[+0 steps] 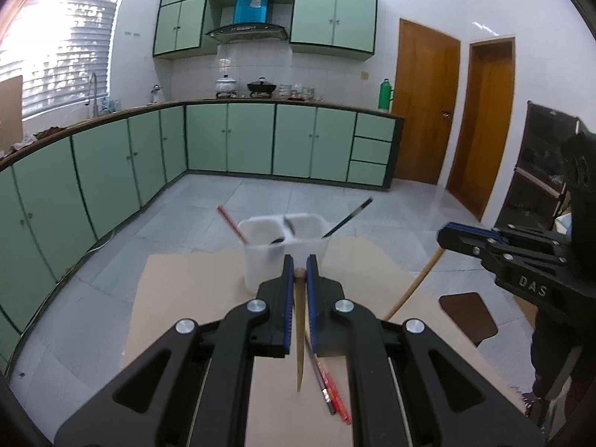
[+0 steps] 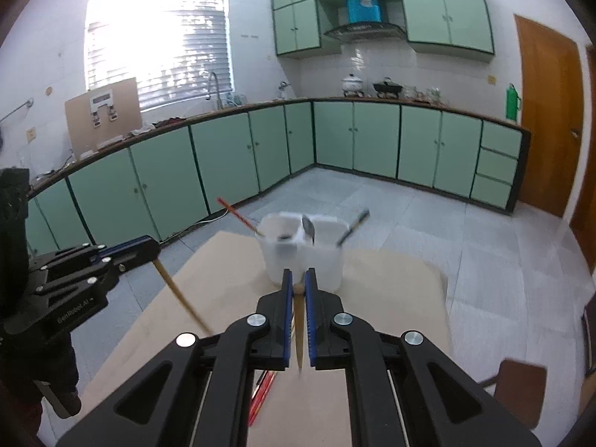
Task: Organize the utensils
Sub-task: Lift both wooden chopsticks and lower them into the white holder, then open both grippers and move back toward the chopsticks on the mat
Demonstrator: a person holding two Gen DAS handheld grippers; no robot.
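A white two-compartment holder stands at the far end of the beige table. In it lean a red stick, a spoon and a black pen. My left gripper is shut on a wooden chopstick that hangs down above the table. My right gripper is shut on a second wooden chopstick, also hanging. Both grippers are held up in the air, short of the holder. Red pens lie on the table below.
A brown chair seat stands right of the table. Green kitchen cabinets run along the left and back walls, beyond a tiled floor. A person's dark sleeve is behind the right gripper.
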